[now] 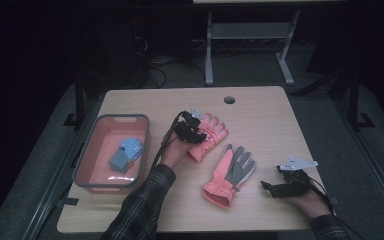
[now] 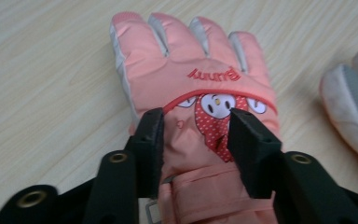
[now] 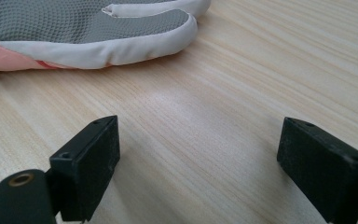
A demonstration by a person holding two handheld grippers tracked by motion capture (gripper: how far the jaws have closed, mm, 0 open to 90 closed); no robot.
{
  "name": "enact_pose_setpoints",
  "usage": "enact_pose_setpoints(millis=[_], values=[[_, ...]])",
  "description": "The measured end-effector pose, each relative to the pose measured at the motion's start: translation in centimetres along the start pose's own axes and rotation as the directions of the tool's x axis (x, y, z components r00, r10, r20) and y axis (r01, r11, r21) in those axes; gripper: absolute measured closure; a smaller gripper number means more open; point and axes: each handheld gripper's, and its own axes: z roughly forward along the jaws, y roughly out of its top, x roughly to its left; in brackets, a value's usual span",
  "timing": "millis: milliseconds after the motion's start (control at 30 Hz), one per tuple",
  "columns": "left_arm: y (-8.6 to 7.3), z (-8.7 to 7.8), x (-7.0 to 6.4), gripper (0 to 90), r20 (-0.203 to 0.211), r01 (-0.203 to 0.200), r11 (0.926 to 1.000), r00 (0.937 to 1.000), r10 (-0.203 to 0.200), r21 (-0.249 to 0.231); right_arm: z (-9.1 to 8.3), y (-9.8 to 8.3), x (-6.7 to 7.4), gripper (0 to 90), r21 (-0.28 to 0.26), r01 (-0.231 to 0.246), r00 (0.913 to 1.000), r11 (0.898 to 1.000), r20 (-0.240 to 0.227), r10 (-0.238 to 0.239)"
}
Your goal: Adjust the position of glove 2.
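A pink glove [image 1: 211, 131] with a cartoon face lies back up at the table's middle. My left gripper [image 1: 195, 134] is down on it, its jaws set on either side of the back just above the cuff and pinching the padded fabric [image 2: 186, 56] between them. A second pink glove [image 1: 230, 172] lies palm up, its grey palm showing, to the right and nearer the person. My right gripper [image 1: 267, 187] rests low at the front right of the table, open, with bare wood between its jaws [image 3: 200, 140]. The grey palm's white-edged finger [image 3: 121, 44] lies just beyond them.
A pink bin with a grey rim [image 1: 87, 165] stands at the left of the table and holds a small blue glove [image 1: 126, 154]. A round cable hole [image 1: 229, 99] sits near the far edge. A metal frame [image 1: 250, 35] stands on the floor beyond.
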Motion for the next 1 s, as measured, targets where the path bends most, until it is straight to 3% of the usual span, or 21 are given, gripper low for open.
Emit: enact_pose_setpoints(millis=[133,300,433,567,700,800,900,1000], values=[[-0.2,0.4,0.3,66.2,0.002,0.0,0.9999,1.0,0.0,0.017,0.0,0.0,0.0,12.8,0.0,0.0,1.0,1.0,0.0,0.0],[-0.3,0.7,0.4,89.0,0.045,0.007,0.9998,0.999,-0.008,0.02,0.0,0.0,0.0,12.7,0.0,0.001,1.0,1.0,0.001,-0.001],[-0.2,0.2,0.8,90.0,0.069,0.022,0.9997,0.9974,-0.023,0.011,0.0,0.0,0.0,13.0,0.0,0.0,1.0,1.0,0.001,0.0],[0.0,-1.0,1.4,90.0,0.118,0.061,0.998,0.9913,-0.058,-0.019,-0.2,0.0,0.0,18.0,-0.004,0.0,1.0,1.0,-0.002,0.0],[0.0,-2.1,1.7,90.0,0.137,0.074,0.9968,0.988,-0.07,-0.028,-0.9,0.4,0.2,38.4,0.007,0.0,0.9996,1.0,-0.029,0.0],[-0.1,-2.9,1.9,90.0,0.154,0.089,0.9952,0.9847,-0.082,-0.04,-1.4,0.9,0.8,59.1,0.002,0.014,0.9962,1.0,-0.086,-0.014],[0.0,-3.7,1.8,90.0,0.159,0.092,0.9941,0.9839,-0.082,-0.057,-1.4,1.3,1.8,80.0,0.005,0.049,0.9864,0.999,-0.157,-0.048],[0.0,-4.4,1.8,90.0,0.168,0.091,0.9933,0.9827,-0.078,-0.071,-1.1,1.7,2.7,89.9,0.015,0.079,0.973,0.997,-0.219,-0.074]])
